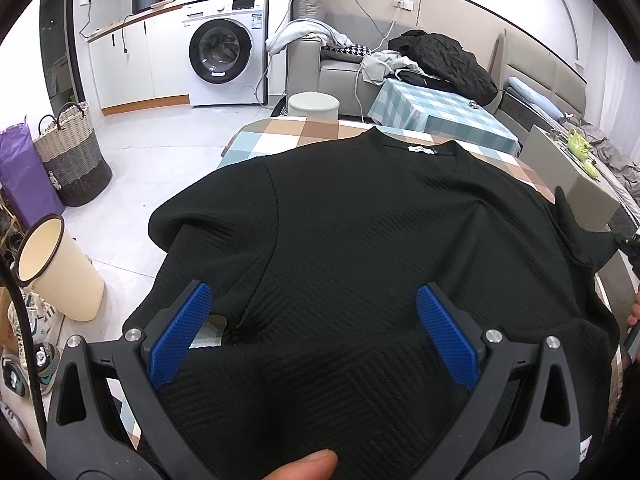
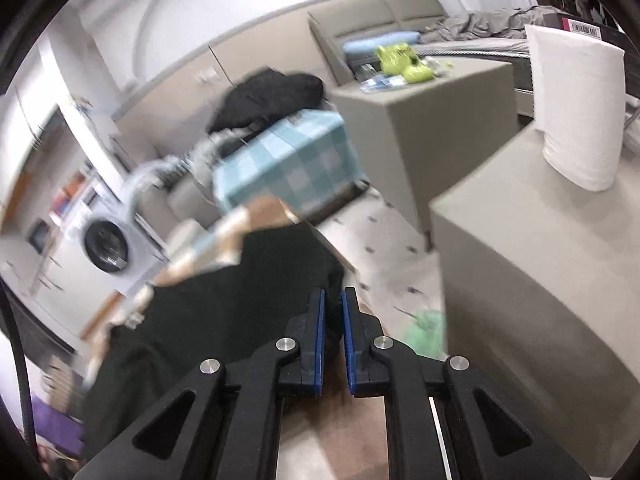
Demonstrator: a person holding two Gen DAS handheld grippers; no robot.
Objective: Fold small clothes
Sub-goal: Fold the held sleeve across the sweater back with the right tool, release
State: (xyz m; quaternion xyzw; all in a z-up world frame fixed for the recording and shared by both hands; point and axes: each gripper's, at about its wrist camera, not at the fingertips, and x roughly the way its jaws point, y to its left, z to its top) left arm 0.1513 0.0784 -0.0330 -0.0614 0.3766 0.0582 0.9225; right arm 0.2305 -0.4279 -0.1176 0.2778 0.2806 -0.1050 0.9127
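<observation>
Black sweater (image 1: 360, 248) fills the middle of the left wrist view, spread flat with its neckline and white neck label (image 1: 422, 149) toward the top of the frame, on a counter (image 1: 280, 132) covered in a brown, white and blue check cloth. At the far left of that view stand a purple bag (image 1: 20, 172), a woven basket (image 1: 72, 152) and, lower down, a cream bin (image 1: 60, 268) on the pale floor. In the upper left sits a white washing machine (image 1: 224, 52). Low in the frame the left gripper (image 1: 314, 308) has its blue pads (image 1: 180, 332) spread wide, one at each side of the sweater's near part, which bulges up between them; whether either pad touches the knit cannot be told. A fingertip (image 1: 308, 466) shows at the bottom edge. To the upper right are a table with a blue check cloth (image 1: 440, 108) and a dark jacket (image 1: 444, 60) heaped on a grey sofa.

In the right wrist view, which is blurred, the sweater (image 2: 200, 320) lies in the lower left. At the lower centre the right gripper (image 2: 333, 300) has its pads drawn nearly together, with dark fabric of the sweater pinched in the narrow gap. At the upper right a white paper roll (image 2: 580, 112) stands upright on a grey block.
</observation>
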